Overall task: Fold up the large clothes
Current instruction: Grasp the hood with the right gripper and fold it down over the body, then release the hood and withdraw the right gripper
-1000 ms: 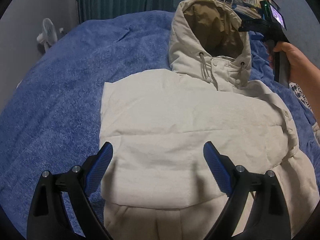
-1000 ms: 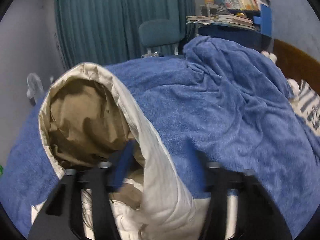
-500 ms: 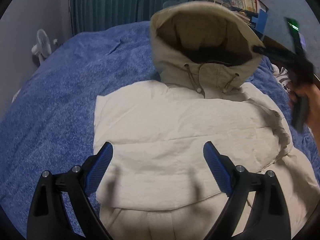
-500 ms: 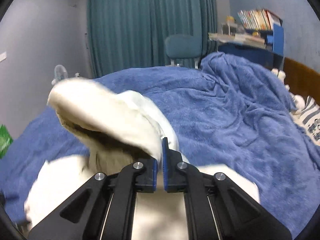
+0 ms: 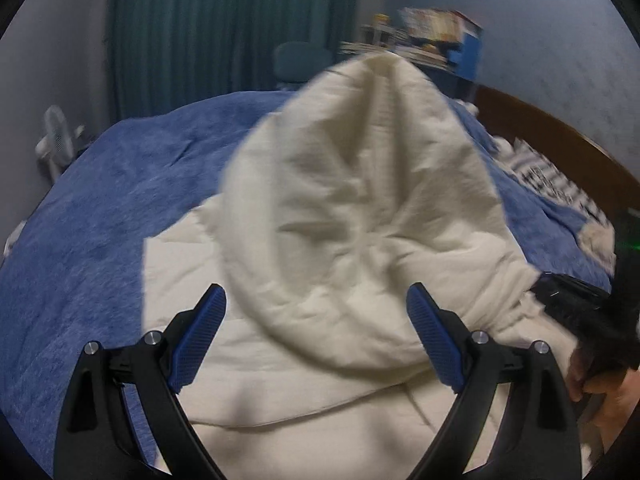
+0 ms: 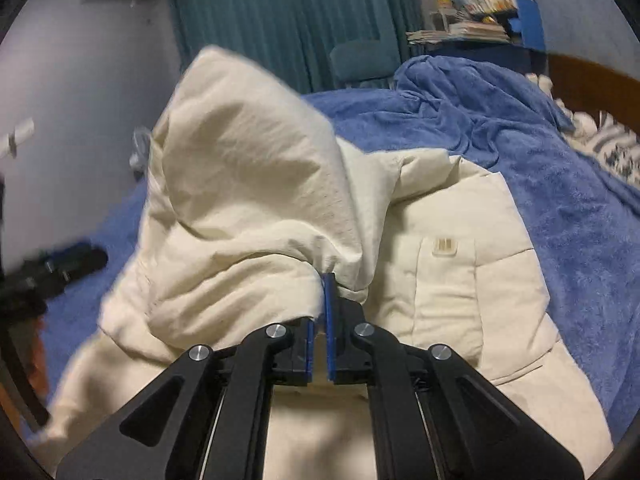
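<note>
A cream hooded jacket (image 5: 248,344) lies on a blue blanket (image 5: 100,208). Its hood (image 5: 360,200) is folded forward over the jacket's body and bulges up between my two views. My right gripper (image 6: 325,280) is shut on the hood's edge (image 6: 256,184) and holds it over the jacket body (image 6: 460,280); it shows as a dark blur at the right of the left wrist view (image 5: 576,300). My left gripper (image 5: 316,308) is open and empty, hovering just above the jacket's lower part, its fingers either side of the hood.
The blue blanket (image 6: 560,160) covers the bed and is bunched at the far right. A wooden headboard (image 5: 560,136), striped bedding (image 5: 552,176), a fan (image 5: 58,144), a chair (image 6: 360,60), teal curtains and a shelf of books (image 6: 488,4) surround the bed.
My right gripper closed on the hood, lifted it and pulled it forward over the jacket's body. The hood's tan lining is now hidden. My left gripper stayed open, low over the jacket.
</note>
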{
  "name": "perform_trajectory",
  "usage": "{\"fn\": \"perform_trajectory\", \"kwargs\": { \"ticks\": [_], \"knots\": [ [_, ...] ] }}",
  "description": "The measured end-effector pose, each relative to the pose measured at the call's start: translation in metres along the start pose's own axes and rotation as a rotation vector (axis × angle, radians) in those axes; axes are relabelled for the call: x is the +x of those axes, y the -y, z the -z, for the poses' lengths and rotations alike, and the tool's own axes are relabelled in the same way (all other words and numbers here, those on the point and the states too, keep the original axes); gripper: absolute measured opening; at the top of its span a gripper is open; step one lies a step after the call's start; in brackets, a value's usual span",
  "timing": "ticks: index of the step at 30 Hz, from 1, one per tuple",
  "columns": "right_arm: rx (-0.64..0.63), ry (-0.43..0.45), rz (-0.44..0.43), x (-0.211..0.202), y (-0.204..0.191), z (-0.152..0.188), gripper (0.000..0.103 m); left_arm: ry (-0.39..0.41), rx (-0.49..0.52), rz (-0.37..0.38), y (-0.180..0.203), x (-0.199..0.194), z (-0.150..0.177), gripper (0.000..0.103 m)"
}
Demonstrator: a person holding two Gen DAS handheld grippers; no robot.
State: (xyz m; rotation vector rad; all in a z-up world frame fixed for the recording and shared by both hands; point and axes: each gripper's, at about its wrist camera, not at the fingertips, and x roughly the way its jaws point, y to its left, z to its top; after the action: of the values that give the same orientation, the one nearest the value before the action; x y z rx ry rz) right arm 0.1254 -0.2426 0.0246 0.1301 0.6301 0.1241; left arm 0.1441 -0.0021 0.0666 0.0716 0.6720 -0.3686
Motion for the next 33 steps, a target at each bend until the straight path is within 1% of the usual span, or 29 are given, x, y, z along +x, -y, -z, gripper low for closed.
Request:
{"fn": "perform_trajectory", "kwargs": {
  "ticks": [2,4,6,7,8,9,10,12,13,14,15,16,17,18,20,21,22,24,26,28,30,31,33],
  "knots": [
    [-0.041,-0.014,-0.002,0.014,-0.001,0.001,0.004,-0.024,0.039,-0.003,0.015,0.015,-0.002,0.087],
    [-0.043,-0.002,-0.006,0.021,0.002,-0.005,0.004,-0.056,0.038,0.011,0.021,0.033,-0.004,0.087],
    [-0.041,0.024,-0.006,0.024,0.008,-0.012,0.005,-0.119,0.011,0.009,0.016,0.062,-0.003,0.087],
    [-0.038,0.02,-0.011,0.026,0.011,-0.011,0.006,-0.143,-0.006,0.017,0.013,0.07,-0.002,0.087],
    [-0.035,0.004,-0.019,0.029,0.013,-0.01,0.006,-0.185,-0.034,0.031,0.006,0.084,-0.001,0.087],
    [-0.034,-0.016,-0.03,0.034,0.016,-0.01,0.007,-0.209,-0.049,0.028,0.0,0.093,-0.001,0.087],
    [-0.038,-0.023,-0.039,0.036,0.016,-0.01,0.011,-0.222,-0.044,0.02,-0.004,0.1,-0.002,0.087],
    [-0.057,-0.029,-0.046,0.038,0.012,-0.01,0.015,-0.228,-0.01,-0.018,-0.006,0.11,-0.007,0.087],
    [-0.075,-0.032,-0.047,0.039,0.009,-0.011,0.019,-0.23,0.006,-0.037,-0.003,0.113,-0.007,0.087],
    [-0.092,-0.037,-0.046,0.041,0.007,-0.01,0.033,-0.235,0.023,-0.071,-0.003,0.119,-0.009,0.087],
    [-0.106,-0.045,-0.034,0.042,0.005,-0.01,0.051,-0.237,0.032,-0.094,-0.003,0.125,-0.011,0.087],
    [-0.106,-0.045,-0.028,0.042,0.004,-0.009,0.078,-0.235,0.034,-0.115,-0.005,0.131,-0.014,0.087],
    [-0.104,-0.036,-0.038,0.041,0.004,-0.009,0.074,-0.235,0.036,-0.122,-0.006,0.134,-0.015,0.087],
    [-0.095,-0.037,-0.064,0.041,0.006,-0.01,0.073,-0.237,0.042,-0.134,-0.009,0.14,-0.017,0.087],
    [-0.069,-0.032,-0.079,0.041,0.01,-0.013,0.071,-0.244,0.047,-0.145,-0.015,0.149,-0.019,0.088],
    [-0.049,-0.029,-0.084,0.042,0.013,-0.016,0.07,-0.251,0.039,-0.134,-0.019,0.153,-0.019,0.088],
    [-0.03,-0.027,-0.085,0.044,0.016,-0.02,0.065,-0.256,0.027,-0.115,-0.023,0.155,-0.018,0.089],
    [-0.005,-0.015,-0.086,0.049,0.018,-0.024,0.061,-0.258,0.004,-0.058,-0.032,0.152,-0.013,0.089],
    [0.006,-0.011,-0.096,0.06,0.017,-0.029,0.055,-0.262,0.009,-0.027,-0.038,0.15,-0.006,0.089],
    [-0.004,-0.002,-0.107,0.069,0.009,-0.029,0.054,-0.257,0.03,-0.014,-0.041,0.146,0.003,0.089],
    [-0.017,-0.031,-0.112,0.082,0.0,-0.025,0.052,-0.248,0.059,-0.02,-0.037,0.146,0.011,0.089],
    [-0.027,-0.064,-0.08,0.094,-0.003,-0.02,0.05,-0.245,0.063,-0.024,-0.034,0.148,0.011,0.089],
    [-0.032,-0.101,-0.053,0.108,-0.002,-0.013,0.05,-0.246,0.071,-0.045,-0.033,0.154,0.016,0.089]
  ]
}}
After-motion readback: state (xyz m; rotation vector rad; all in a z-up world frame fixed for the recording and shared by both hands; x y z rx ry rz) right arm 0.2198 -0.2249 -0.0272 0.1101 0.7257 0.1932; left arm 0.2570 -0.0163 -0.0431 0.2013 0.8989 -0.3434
